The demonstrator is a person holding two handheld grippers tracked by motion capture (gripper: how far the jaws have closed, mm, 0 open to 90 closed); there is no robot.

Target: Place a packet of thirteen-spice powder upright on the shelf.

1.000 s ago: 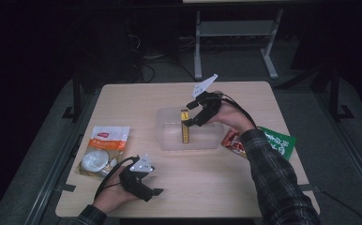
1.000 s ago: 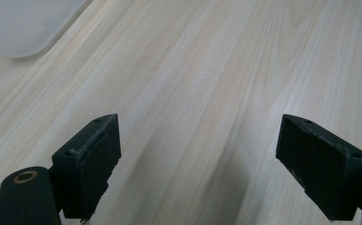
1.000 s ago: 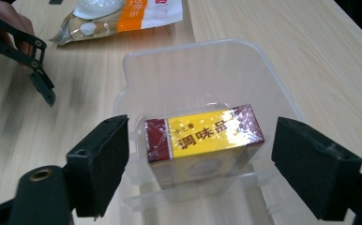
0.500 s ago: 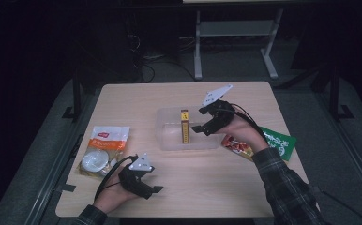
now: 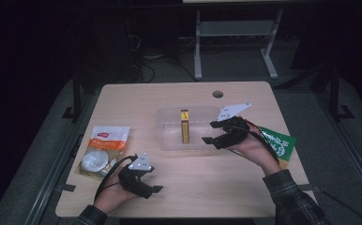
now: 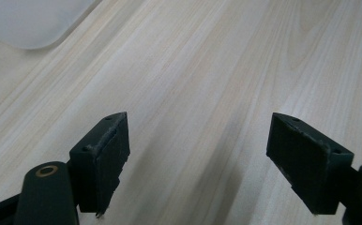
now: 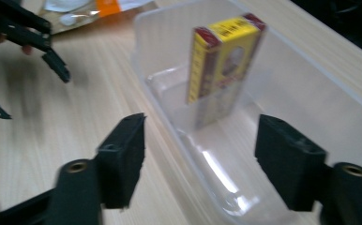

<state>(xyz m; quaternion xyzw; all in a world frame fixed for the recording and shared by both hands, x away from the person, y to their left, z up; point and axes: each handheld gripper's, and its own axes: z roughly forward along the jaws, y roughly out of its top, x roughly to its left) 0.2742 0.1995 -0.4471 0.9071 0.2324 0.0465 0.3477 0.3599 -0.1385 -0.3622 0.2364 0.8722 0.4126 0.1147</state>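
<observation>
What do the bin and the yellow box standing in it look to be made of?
The bin looks like frosted translucent plastic: the table's wood grain shows dimly through its walls and the floor glints. The yellow box looks like printed cardboard with a slight sheen, judging by its sharp folded edges; likely, not certain.

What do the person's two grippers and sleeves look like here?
Both the left gripper and the right gripper are black, with two blocky flat-faced jaws, a grey three-cornered plate on top and a black trailing cable. The sleeves are dark plaid.
</observation>
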